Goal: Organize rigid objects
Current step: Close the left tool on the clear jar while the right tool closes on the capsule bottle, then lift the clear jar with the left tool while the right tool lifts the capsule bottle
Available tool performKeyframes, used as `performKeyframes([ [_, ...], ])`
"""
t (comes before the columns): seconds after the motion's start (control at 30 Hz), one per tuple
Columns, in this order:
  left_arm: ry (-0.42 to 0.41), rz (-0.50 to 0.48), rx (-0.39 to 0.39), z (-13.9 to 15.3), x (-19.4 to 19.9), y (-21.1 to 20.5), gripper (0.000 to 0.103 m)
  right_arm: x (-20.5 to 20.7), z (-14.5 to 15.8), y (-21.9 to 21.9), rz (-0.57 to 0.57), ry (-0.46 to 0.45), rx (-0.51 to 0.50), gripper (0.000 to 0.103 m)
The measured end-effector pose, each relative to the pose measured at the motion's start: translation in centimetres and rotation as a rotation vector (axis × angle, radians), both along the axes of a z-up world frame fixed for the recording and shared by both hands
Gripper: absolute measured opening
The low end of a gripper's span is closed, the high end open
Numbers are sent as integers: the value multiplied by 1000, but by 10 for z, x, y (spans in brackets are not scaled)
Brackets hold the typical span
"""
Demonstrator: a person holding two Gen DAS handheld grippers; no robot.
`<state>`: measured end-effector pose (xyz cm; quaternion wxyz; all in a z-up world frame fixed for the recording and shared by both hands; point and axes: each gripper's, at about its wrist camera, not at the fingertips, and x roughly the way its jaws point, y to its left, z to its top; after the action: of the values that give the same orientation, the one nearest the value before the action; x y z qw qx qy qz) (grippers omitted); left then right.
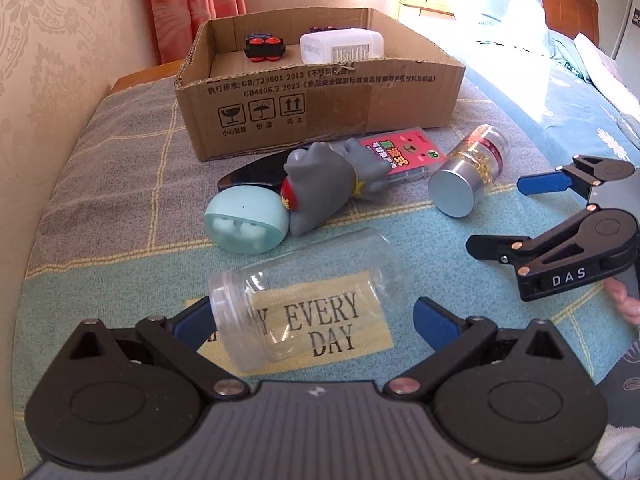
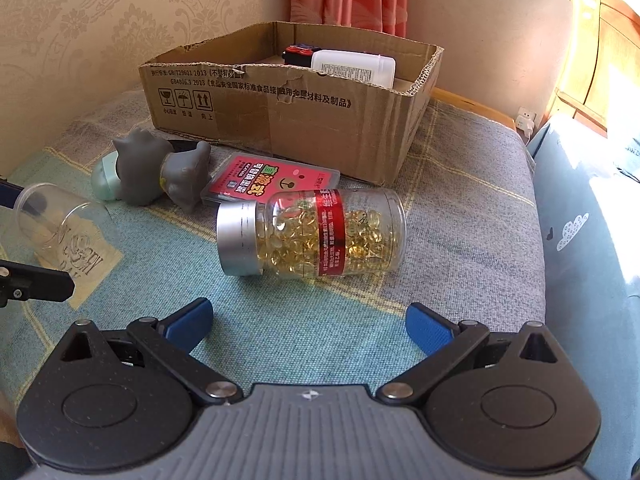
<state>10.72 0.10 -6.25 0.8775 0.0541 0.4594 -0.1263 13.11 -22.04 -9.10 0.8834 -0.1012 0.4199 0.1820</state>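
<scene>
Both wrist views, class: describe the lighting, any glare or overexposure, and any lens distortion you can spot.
Left wrist view: sunlight blows out the bedding at upper right, the clear empty jar warps the printed text beneath it, and the cardboard box bows from the fisheye. Right wrist view: the upper right corner is washed out, the capsule bottle is sharp with bright glints, and dark vignetting rounds the frame corners.

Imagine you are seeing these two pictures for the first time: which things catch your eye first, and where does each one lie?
The clear empty jar lies on its side on the bedspread, between the open fingers of the left gripper. Ahead of the open right gripper lies a capsule bottle with a silver cap and red label, also on its side. Behind both stands a cardboard box holding a white container and a small red-and-black toy.
</scene>
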Motion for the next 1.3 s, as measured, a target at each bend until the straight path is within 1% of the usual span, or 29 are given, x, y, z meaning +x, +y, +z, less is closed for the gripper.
performKeyframes([
  [0.17,-2,51,22,-1,7,-9,102,0,-1,-2,34,-16,9,103],
  [0.27,-2,84,65,-4,11,-13,102,2,-2,-4,53,-18,12,103],
  [0.33,-20,104,111,-5,11,-14,102,3,-2,-6,67,-18,10,103],
  [0.4,-24,114,131,-6,10,-13,102,6,-1,-7,80,-14,9,103],
  [0.5,-26,120,133,-6,9,-13,102,9,2,-9,87,-24,11,103],
  [0.63,-27,111,131,-6,9,-15,102,17,11,-10,110,-28,55,103],
  [0.83,-36,104,117,-4,9,-16,102,31,16,1,104,-35,54,103],
  [0.93,-48,109,117,-2,8,-14,102,34,16,6,87,-7,61,103],
  [1.03,-54,122,118,-2,7,-10,102,29,18,10,74,3,49,103],
  [1.17,-55,133,111,-2,5,-8,102,24,21,15,34,3,35,103],
  [1.3,-68,138,111,-1,2,-8,102,27,21,24,-12,-1,1,103],
])
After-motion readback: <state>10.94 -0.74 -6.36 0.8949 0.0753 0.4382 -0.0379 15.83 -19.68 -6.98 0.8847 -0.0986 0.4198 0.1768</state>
